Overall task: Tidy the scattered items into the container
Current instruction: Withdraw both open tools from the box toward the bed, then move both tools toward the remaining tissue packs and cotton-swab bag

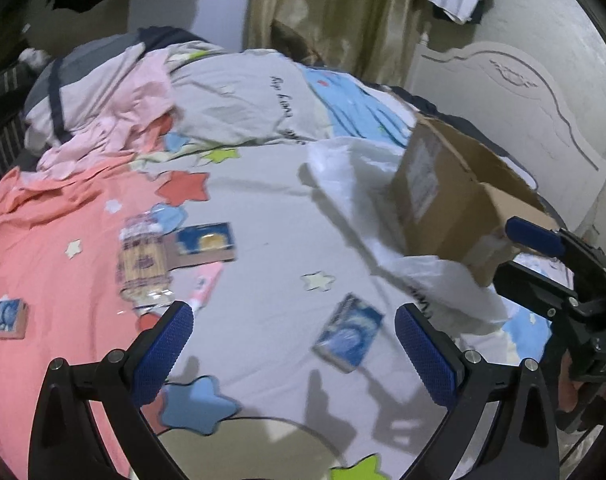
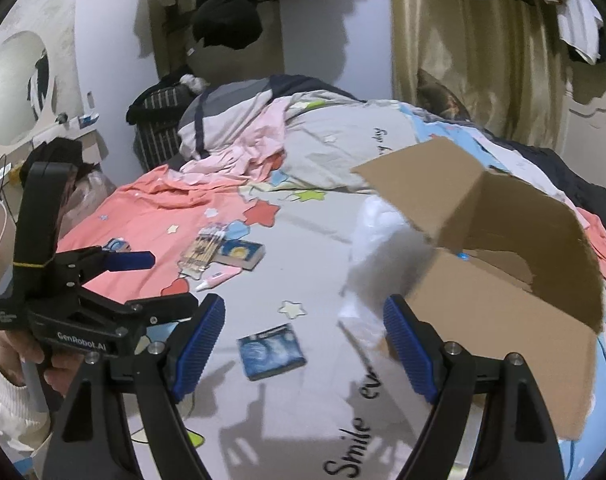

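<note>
On the left, over the pink part of the bedsheet (image 2: 151,208), the left gripper (image 1: 293,340) hangs with its blue pads spread wide and nothing between them, touching nothing. Below and ahead of it on the sheet lie a clear packet of wooden sticks (image 1: 143,264), a flat box with a yellow picture (image 1: 205,242) just beside it, and a pink tube (image 1: 205,284) touching the packet's near end; a small blue box (image 1: 8,316) sits well apart at the far left. Near the middle of the grey sheet lies a blue box (image 2: 271,350), flat and alone. The right gripper (image 2: 303,336) hovers above that stretch, its pads likewise held wide apart and empty, clear of the box. A crumpled white plastic bag (image 2: 377,240) lies just beside the cardboard box (image 2: 503,312), which stands open on the right side of the bed with one flap raised. A hand (image 2: 27,356) in a white sleeve grips the left tool's handle.
</note>
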A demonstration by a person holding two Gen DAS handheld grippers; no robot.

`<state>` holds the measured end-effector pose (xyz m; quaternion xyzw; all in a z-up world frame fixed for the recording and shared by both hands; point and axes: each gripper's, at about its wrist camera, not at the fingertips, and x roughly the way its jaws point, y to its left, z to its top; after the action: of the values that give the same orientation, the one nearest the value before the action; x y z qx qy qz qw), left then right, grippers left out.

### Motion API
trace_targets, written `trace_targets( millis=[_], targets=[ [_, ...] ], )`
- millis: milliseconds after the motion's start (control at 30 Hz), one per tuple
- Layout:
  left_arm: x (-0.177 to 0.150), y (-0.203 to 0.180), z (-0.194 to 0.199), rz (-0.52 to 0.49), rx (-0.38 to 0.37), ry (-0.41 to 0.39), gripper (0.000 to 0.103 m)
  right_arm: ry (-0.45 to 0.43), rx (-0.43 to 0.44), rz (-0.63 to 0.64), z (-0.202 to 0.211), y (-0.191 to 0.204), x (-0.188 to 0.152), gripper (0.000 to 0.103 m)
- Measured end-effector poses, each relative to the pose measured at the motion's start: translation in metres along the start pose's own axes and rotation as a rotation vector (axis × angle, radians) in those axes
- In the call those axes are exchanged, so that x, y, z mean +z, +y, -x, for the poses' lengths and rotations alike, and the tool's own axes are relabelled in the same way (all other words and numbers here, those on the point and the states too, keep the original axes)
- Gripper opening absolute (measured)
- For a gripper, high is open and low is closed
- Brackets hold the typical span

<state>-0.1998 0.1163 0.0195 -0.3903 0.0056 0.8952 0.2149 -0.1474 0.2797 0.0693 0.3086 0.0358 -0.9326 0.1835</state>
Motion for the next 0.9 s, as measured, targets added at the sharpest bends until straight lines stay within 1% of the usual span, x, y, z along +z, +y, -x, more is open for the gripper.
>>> trace_targets(
  millis=[67, 133, 167, 267, 367, 467, 600, 767, 900],
  targets=[
    [-0.004, 0.011, 0.001, 0.022, 0.003, 0.005, 0.103, 0.010, 0.003, 0.009, -0.008, 0.009, 0.001, 0.079],
    [-0.008, 0.023, 0.000, 0.052, -0.020, 0.019, 0.103, 0.022, 0.013, 0.015, -0.015, 0.015, 0.001, 0.079],
    [-0.010, 0.028, 0.000, 0.058, -0.021, 0.022, 0.103, 0.032, 0.019, 0.015, -0.021, 0.019, 0.001, 0.079],
    [-0.014, 0.042, 0.003, 0.057, 0.020, 0.023, 0.103, 0.053, 0.030, 0.027, -0.032, 0.029, 0.001, 0.079],
    [-0.018, 0.061, 0.005, 0.082, 0.027, 0.026, 0.103, 0.071, 0.040, 0.036, -0.044, 0.040, 0.001, 0.079],
    [-0.022, 0.082, 0.005, 0.112, 0.056, 0.036, 0.103, 0.093, 0.061, 0.041, -0.059, 0.051, 0.002, 0.079],
    [-0.028, 0.112, 0.008, 0.125, 0.124, 0.047, 0.103, 0.115, 0.091, 0.063, -0.080, 0.074, 0.005, 0.079],
    [-0.036, 0.146, 0.014, 0.169, 0.147, 0.051, 0.103, 0.140, 0.121, 0.081, -0.107, 0.099, 0.009, 0.079],
    [-0.040, 0.165, 0.012, 0.179, 0.168, 0.072, 0.103, 0.161, 0.123, 0.070, -0.122, 0.103, 0.011, 0.079]
  ],
)
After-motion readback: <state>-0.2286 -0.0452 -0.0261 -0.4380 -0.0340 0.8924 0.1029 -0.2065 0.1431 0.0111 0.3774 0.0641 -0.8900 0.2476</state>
